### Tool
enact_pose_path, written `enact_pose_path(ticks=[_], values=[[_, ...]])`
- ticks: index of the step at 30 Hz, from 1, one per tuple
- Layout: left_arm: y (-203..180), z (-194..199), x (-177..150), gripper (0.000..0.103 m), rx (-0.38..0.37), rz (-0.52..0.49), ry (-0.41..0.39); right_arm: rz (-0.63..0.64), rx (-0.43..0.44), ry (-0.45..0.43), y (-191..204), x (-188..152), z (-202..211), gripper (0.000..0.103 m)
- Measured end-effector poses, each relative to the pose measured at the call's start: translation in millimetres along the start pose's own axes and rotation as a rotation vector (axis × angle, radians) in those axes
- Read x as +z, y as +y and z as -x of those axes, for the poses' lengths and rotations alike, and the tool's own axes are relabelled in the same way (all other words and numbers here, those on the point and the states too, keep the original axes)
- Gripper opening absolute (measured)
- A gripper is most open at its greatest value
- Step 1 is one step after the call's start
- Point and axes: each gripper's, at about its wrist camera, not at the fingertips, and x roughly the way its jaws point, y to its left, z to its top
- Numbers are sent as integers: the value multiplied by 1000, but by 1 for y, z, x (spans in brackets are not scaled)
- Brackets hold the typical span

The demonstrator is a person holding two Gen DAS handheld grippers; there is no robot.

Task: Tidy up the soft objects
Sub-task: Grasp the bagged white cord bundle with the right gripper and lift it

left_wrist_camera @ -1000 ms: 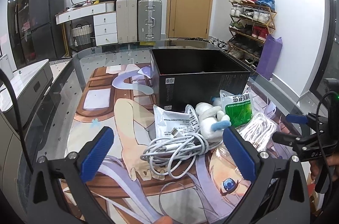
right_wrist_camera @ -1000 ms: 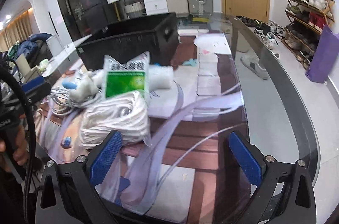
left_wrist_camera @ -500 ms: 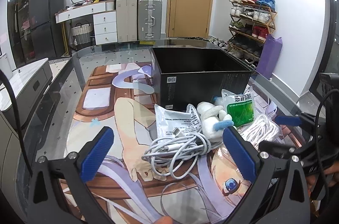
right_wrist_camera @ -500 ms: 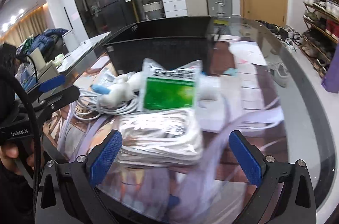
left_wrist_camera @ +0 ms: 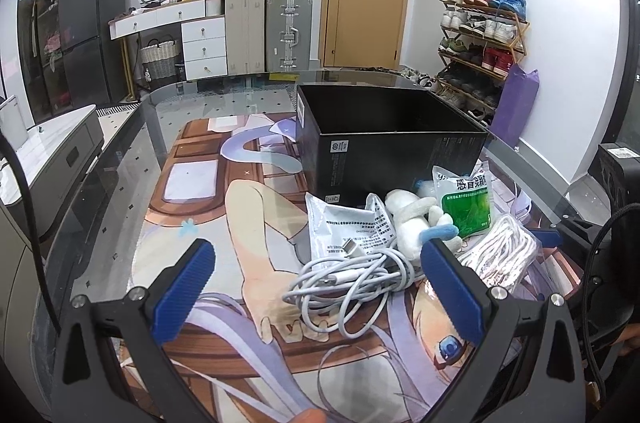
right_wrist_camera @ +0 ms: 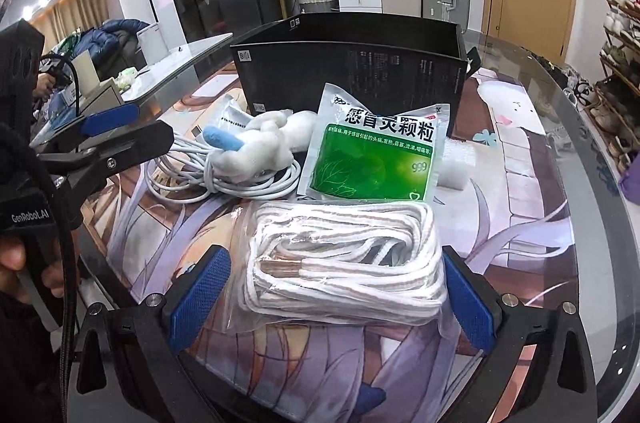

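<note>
A pile of soft items lies in front of an open black box [left_wrist_camera: 394, 143] [right_wrist_camera: 352, 63]. A clear bag of white shoelaces [right_wrist_camera: 344, 259] [left_wrist_camera: 500, 251] lies between the fingers of my open right gripper [right_wrist_camera: 330, 297]. Behind it are a green medicine sachet [right_wrist_camera: 376, 159] [left_wrist_camera: 466, 203], a white plush toy [right_wrist_camera: 260, 143] [left_wrist_camera: 416, 219], a coiled white cable [left_wrist_camera: 352, 283] [right_wrist_camera: 224, 179] and a silver pouch [left_wrist_camera: 348, 227]. My left gripper [left_wrist_camera: 320, 287] is open, its fingers either side of the cable coil; it shows at left in the right wrist view [right_wrist_camera: 108, 131].
A printed anime mat [left_wrist_camera: 224, 223] covers the glass table [left_wrist_camera: 120, 167]. A white foam block [right_wrist_camera: 456, 167] lies right of the sachet. Beyond the table stand suitcases [left_wrist_camera: 288, 31], a drawer desk and a shoe rack [left_wrist_camera: 480, 35].
My right gripper has swung left and forward, so the shoelace bag now sits between its fingers. My left gripper has edged slightly toward the cable.
</note>
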Motion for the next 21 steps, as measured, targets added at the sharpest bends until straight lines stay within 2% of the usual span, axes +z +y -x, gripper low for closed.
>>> enact_pose_path(ticks=[9,16,21], values=[[-1,-7,1,103,1,4,15,70,-53,10,14,-1,-8,102],[-5,-10,1,103,16,-8,39,61,-55,-8,14,-4,-6,102],[-5,-8,1,103,20,13,38,79,-42,-21,16,-8,0,90]])
